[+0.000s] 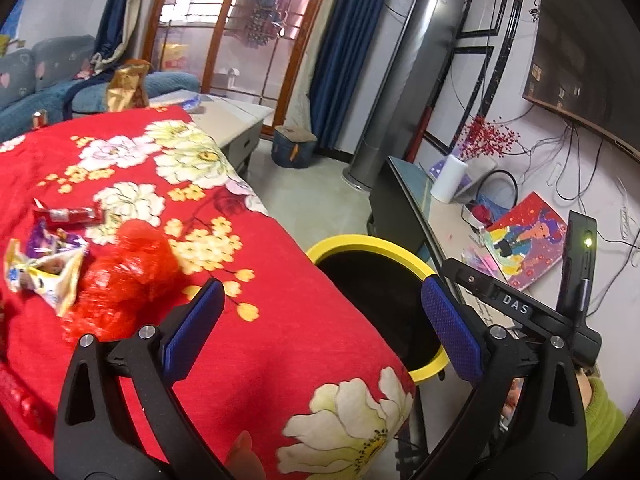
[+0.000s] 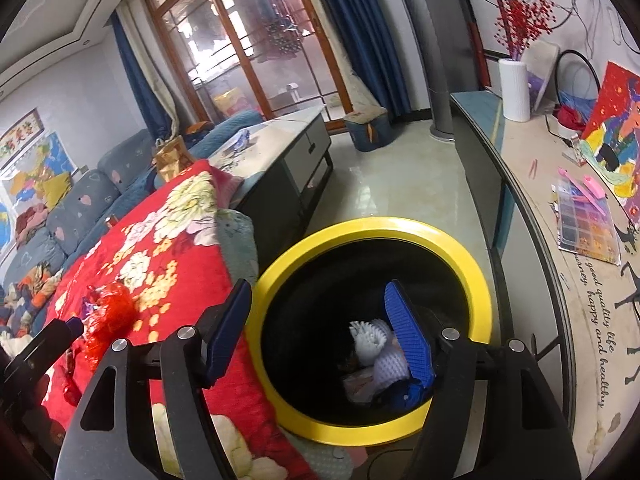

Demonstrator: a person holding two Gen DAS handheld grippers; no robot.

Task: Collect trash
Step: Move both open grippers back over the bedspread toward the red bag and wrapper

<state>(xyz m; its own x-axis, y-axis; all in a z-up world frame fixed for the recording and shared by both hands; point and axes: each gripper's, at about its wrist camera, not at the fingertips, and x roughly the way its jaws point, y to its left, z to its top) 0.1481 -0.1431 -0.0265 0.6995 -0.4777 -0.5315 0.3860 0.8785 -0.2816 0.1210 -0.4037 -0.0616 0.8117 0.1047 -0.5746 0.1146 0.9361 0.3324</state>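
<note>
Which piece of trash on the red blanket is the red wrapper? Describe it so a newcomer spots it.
On the flowered blanket, find the litter cluster near its left edge. The red wrapper lies flat at the far end, beyond the puffy red bag and the white-and-purple packet; it alone is slim and stick-shaped.

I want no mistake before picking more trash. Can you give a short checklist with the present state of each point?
1. Left gripper empty, fingers apart: ok.
2. Right gripper empty, fingers apart: ok.
3. Yellow-rimmed bin stands beside the red blanket, mouth unblocked: ok.
4. Trash left on the blanket, red plastic bag and wrappers: not ok.
5. Earlier trash inside the bin, white foam netting: ok.
6. Room left in the bin: cannot tell.
</note>
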